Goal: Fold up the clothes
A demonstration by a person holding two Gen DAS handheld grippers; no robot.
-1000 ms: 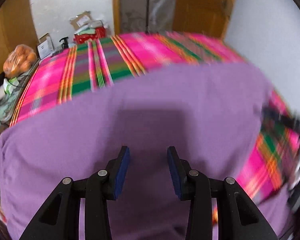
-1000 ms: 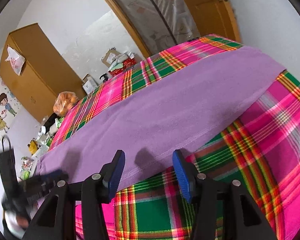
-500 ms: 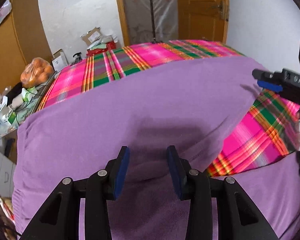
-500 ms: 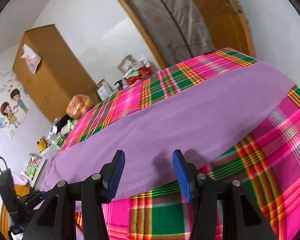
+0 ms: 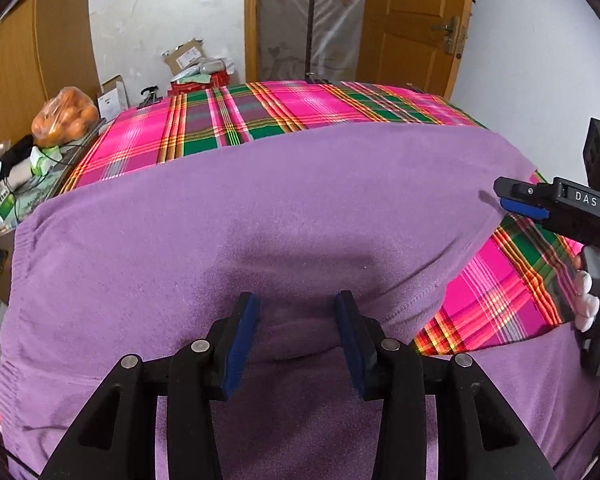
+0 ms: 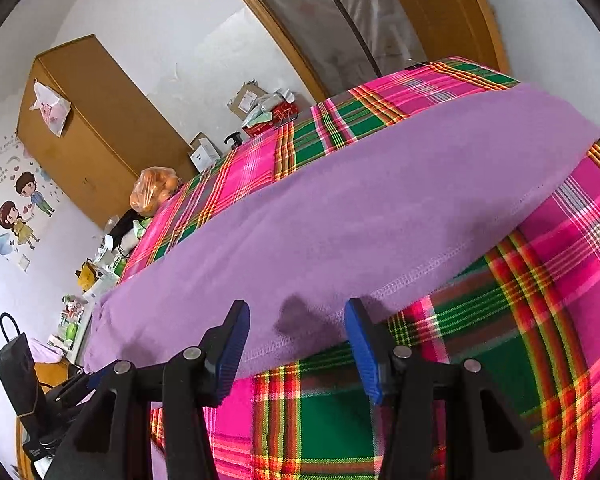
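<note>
The purple sweater (image 5: pixel 300 208) lay flat and long across the bed (image 5: pixel 284 112). Both grippers' jaws were apart, the left gripper (image 5: pixel 296 332) opening.

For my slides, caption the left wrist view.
Left tongs opening, empty, over purple garment on plaid bedspread; right tongs alongside.

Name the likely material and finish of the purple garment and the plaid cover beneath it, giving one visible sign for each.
Purple garment: probably fleece or brushed knit; matte, fuzzy nap, stitched hem. Plaid cover: looks like flat woven cloth, perhaps cotton; visible crossing threads, slight sheen.
</note>
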